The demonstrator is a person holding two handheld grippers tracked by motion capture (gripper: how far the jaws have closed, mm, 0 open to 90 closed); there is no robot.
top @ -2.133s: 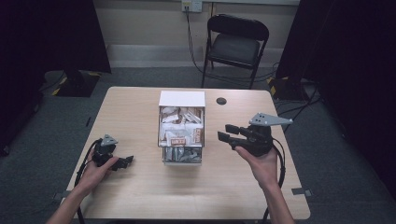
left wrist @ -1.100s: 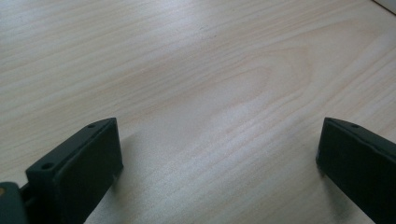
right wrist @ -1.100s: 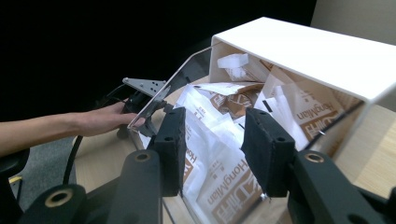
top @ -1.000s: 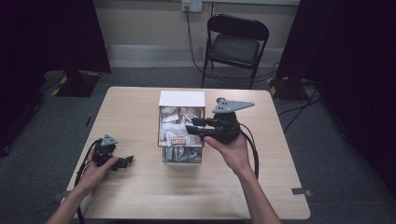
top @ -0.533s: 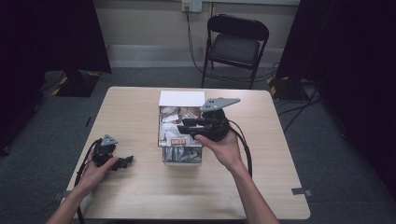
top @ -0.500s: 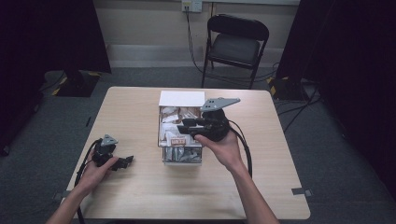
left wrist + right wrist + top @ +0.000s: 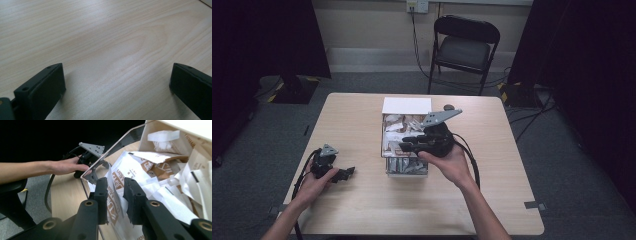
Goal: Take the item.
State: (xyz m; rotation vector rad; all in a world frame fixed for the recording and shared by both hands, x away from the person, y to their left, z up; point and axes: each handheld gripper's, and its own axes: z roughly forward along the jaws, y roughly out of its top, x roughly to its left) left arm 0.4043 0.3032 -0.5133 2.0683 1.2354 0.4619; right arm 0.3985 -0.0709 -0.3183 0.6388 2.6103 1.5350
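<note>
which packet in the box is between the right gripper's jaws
The upright white packet with brown lettering by the box's clear wall, standing between the right gripper jaws; the others lie loose behind.

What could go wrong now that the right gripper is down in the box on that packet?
1. The right gripper has its fingers around one thin packet and looks about closed; the grip could slip or tear it on lifting.
2. Loose packets crowd around it, so neighbours may drag out over the clear box wall.
3. The left gripper rests open on the table, away from the box, so nothing steadies the box if it shifts.
</note>
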